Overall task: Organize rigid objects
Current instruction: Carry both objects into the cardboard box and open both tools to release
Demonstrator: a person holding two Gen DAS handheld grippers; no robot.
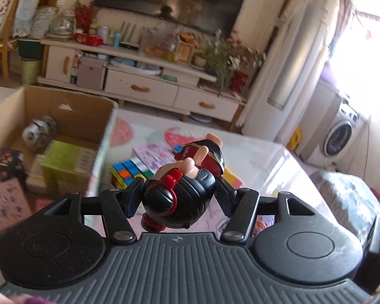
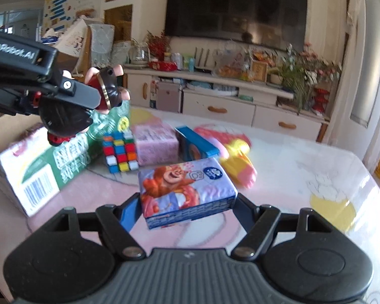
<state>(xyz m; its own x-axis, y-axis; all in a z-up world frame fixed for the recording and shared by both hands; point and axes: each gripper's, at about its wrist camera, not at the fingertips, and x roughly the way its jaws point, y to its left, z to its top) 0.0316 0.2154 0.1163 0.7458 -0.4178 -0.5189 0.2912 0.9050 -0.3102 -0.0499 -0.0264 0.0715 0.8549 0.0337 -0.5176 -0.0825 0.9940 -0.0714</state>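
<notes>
Here, both grippers hold toys above the cluttered table.

The left gripper is clamped on a black-and-red toy figure, held in the air just right of the open cardboard box. The right gripper squeezes a cartoon-printed tissue pack, seemingly lifted off the table, near a Rubik's cube, a pink box and a blue box.

1 figurine, 1 puzzle cube, 1 cardboard box, 2 grippers.
</notes>
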